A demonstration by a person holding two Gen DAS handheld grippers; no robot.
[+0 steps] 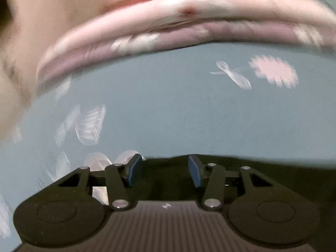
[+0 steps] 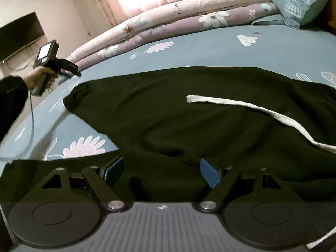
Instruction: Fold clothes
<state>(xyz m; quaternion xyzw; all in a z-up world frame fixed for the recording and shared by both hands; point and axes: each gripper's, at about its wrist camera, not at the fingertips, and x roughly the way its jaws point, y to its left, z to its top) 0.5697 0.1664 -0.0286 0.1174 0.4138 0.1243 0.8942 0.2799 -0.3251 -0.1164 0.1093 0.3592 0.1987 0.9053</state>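
Right wrist view: our right gripper [image 2: 160,173] hangs w/ jaws wide over the dark garment [image 2: 168,113], nothing pinched. Our left gripper [image 1: 164,173] sits half-open, empty, garment edge just beyond its fingertips on the bedsheet [image 1: 168,105].

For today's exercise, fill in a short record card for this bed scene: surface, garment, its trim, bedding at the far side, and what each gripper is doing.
Surface: grey-blue flowered bedsheet
Garment: dark garment, spread flat on the sheet
Trim: white drawstring lying across the garment
Far side: folded pink and purple quilts
Left gripper: jaws apart, nothing between them, above the garment's edge
Right gripper: jaws wide, over the garment, no cloth pinched
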